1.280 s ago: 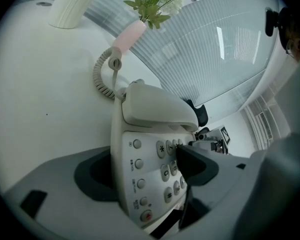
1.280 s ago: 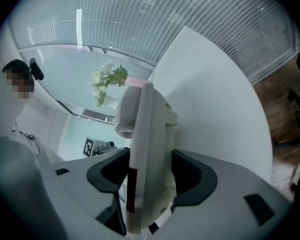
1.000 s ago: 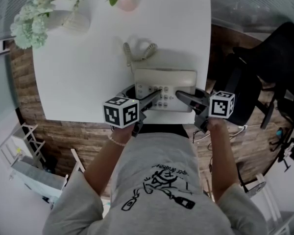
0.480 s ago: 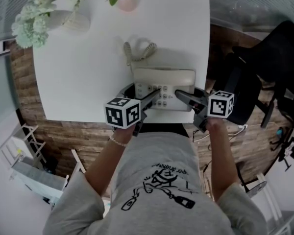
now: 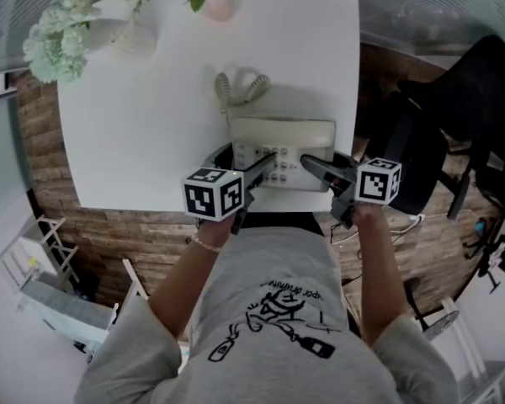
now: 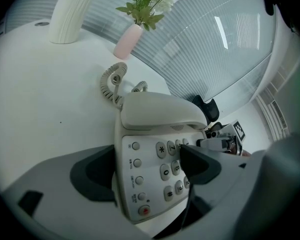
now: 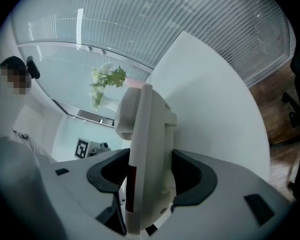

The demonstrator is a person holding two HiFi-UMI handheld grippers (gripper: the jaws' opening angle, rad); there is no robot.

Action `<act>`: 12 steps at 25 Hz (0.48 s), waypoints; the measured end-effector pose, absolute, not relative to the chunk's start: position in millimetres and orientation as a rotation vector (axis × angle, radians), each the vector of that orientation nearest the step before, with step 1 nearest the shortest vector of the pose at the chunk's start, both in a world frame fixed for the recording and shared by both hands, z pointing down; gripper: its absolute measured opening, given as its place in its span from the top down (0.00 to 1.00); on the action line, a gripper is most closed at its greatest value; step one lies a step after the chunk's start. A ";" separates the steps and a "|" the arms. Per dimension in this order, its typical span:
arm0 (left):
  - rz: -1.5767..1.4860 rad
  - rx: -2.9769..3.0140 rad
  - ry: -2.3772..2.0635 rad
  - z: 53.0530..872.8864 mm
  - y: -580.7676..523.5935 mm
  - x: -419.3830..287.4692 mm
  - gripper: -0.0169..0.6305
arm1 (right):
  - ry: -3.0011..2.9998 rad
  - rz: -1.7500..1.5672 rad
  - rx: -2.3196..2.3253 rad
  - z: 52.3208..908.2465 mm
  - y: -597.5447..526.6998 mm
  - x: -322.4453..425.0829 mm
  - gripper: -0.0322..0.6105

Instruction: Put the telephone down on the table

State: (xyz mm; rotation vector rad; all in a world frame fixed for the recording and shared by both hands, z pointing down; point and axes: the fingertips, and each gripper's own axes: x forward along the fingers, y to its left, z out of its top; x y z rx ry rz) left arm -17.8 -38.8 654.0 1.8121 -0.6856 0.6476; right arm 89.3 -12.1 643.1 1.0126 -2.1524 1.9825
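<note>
The telephone (image 5: 282, 151) lies at the near edge of the white tabletop (image 5: 151, 124), between the two grippers, handset (image 6: 160, 111) in its cradle on the far side of the keypad (image 6: 165, 171). The left gripper (image 5: 246, 160) reaches in at the telephone's left front corner. Its jaws have just been opening and now stand spread wide, with that corner between them: one jaw is just beside the telephone's left side and the other hangs over the keypad, neither plainly pressing. The right gripper (image 5: 324, 162) comes in from the opposite side. In the right gripper view its jaws (image 7: 150, 156) pinch the telephone's right edge, which shows end-on between them, a pad close against each face. One of those pads sits between the telephone and the tabletop, so whether the base lies flat on that side cannot be told. Beyond the left jaws the coiled cord (image 6: 112, 81) curls on the tabletop past the handset, and farther off stands a pink vase (image 6: 127, 41) with green stems.
</note>
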 end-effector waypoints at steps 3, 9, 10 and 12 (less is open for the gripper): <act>0.663 1.813 -0.683 655.0 -38.8 -19.0 0.37 | -2.127 1.976 1.027 646.1 -9.0 90.7 0.52; 0.683 1.810 -0.686 655.8 -38.2 -19.1 0.36 | -2.129 1.984 1.040 642.6 -10.1 88.2 0.52; 0.685 1.808 -0.687 655.9 -38.2 -19.0 0.36 | -2.126 1.982 1.043 642.7 -10.2 88.8 0.52; 0.689 1.806 -0.687 656.3 -38.6 -18.8 0.36 | -2.125 1.982 1.045 642.7 -11.0 89.1 0.52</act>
